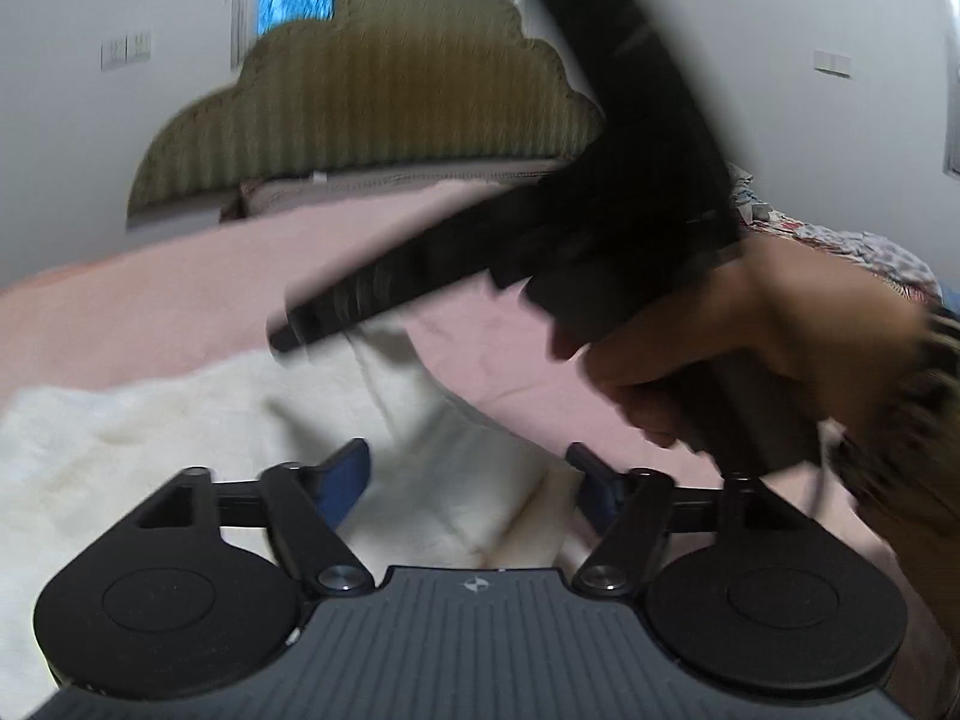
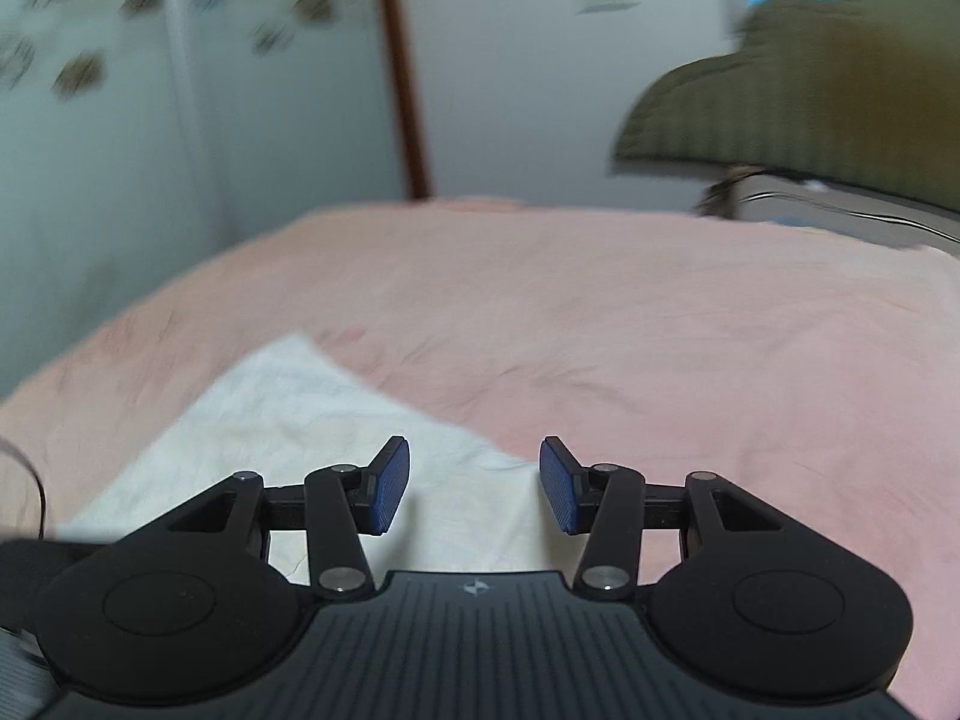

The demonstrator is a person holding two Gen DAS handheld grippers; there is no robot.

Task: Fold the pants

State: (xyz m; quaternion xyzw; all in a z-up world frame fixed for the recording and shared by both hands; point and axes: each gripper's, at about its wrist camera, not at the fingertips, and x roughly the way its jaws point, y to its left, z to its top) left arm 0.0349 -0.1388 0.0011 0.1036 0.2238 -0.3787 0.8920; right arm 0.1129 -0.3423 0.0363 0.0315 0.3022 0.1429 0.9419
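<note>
On pink bed [image 2: 600, 312], white pants [image 2: 288, 414] beneath both tongs, left tongs [image 1: 471, 483] apart, right tongs [image 2: 474, 486] apart.

Left gripper [image 1: 471, 483] jaws wide apart, empty. Right gripper [image 2: 474, 483] jaws apart, empty; right hand [image 1: 750, 348] grips handle.

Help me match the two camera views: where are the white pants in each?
Left wrist: white pants spread across lower left, reaching between the open gripper's fingers.
Right wrist: pants lower left, on the pink sheet.
Shared landmark: olive headboard.
</note>
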